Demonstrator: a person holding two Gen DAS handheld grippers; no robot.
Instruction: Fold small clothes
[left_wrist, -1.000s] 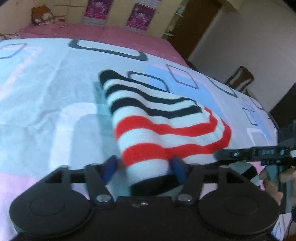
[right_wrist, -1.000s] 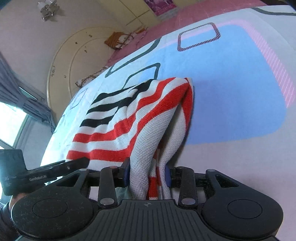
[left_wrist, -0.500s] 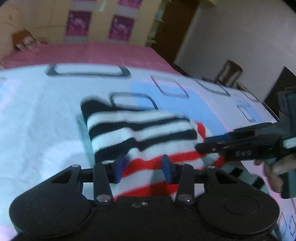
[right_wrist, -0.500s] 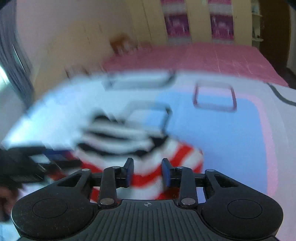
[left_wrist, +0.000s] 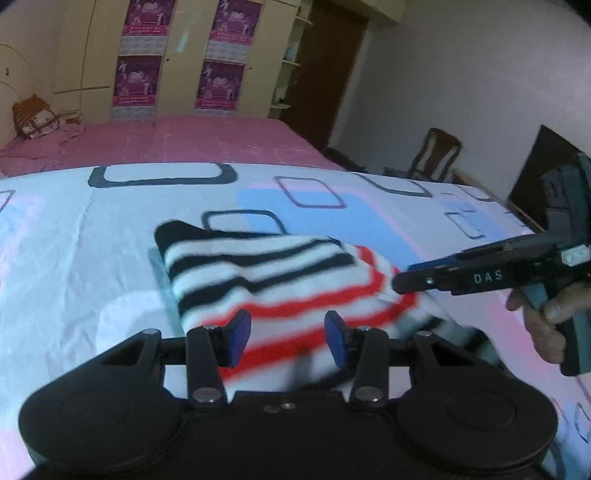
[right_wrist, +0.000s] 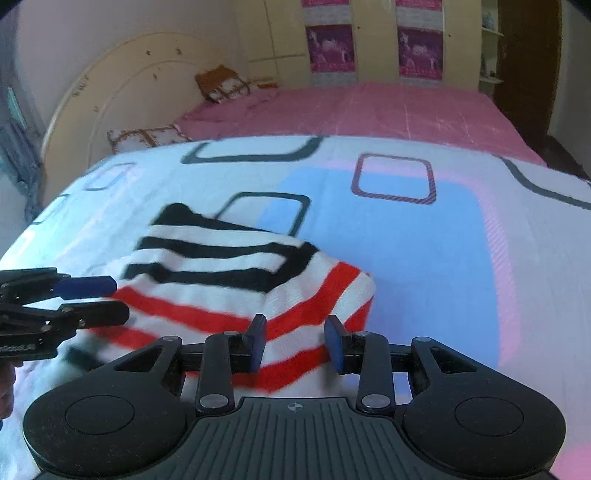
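Note:
A small knitted garment (left_wrist: 273, 280) with black, white and red stripes lies folded on the patterned bedsheet (left_wrist: 74, 240); it also shows in the right wrist view (right_wrist: 229, 280). My left gripper (left_wrist: 282, 341) hovers open above its near red-striped edge, holding nothing. My right gripper (right_wrist: 295, 345) is open above the garment's near right corner, also empty. Each gripper shows in the other's view: the right one (left_wrist: 480, 275) at the garment's right edge, the left one (right_wrist: 74, 302) at its left edge.
The bed carries a white, blue and pink sheet (right_wrist: 424, 240) with a pink blanket (right_wrist: 369, 110) beyond it. Pillows (right_wrist: 147, 138) lie at the headboard. A wooden chair (left_wrist: 436, 155) and a dark doorway (left_wrist: 325, 74) stand past the bed's right side.
Both grippers let go of the garment and opened. The raised folded cloth has dropped flat onto the bed, and both grippers have pulled back and lifted above it.

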